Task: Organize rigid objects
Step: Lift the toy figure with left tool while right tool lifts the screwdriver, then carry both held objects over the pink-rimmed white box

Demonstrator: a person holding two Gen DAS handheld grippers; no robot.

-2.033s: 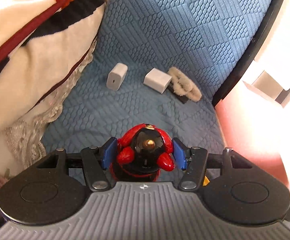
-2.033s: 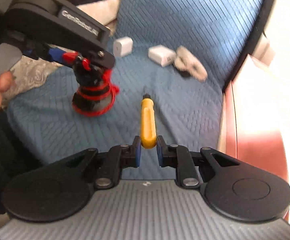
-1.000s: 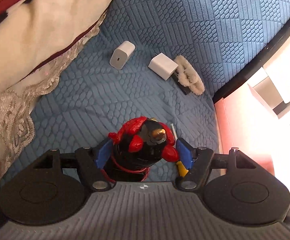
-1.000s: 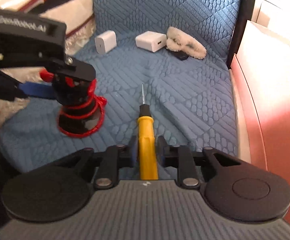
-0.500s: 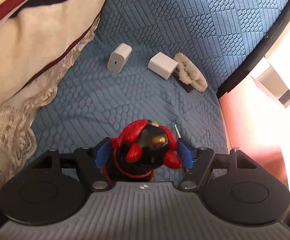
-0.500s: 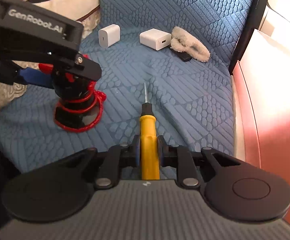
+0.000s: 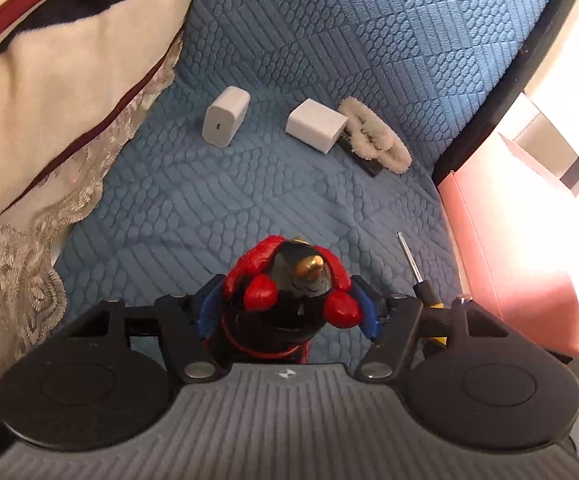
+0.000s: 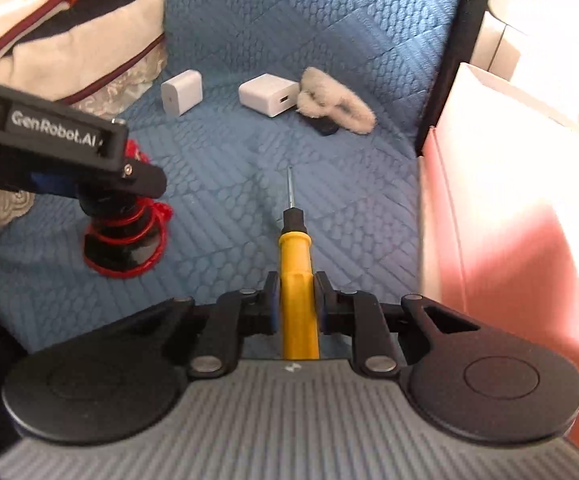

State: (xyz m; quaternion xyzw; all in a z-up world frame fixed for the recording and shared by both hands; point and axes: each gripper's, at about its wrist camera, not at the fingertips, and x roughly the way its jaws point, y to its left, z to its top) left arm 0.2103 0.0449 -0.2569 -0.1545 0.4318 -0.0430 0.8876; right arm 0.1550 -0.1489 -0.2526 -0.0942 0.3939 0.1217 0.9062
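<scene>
Tilting figurine more upright, left gripper closing around it.
Right gripper clamping screwdriver; next probably lining both beside chargers.

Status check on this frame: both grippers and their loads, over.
Left hand-held gripper closing around red-black figurine. Right hand-held gripper shut on yellow screwdriver. Nothing in the way.

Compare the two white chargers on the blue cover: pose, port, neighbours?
The left charger stands on end; the right charger lies flat. The left charger's port is a narrow slot; the right charger's is a wider rectangle. The left charger stands alone; the right charger touches the fluffy brush. Both are white blocks with rounded corners.
</scene>
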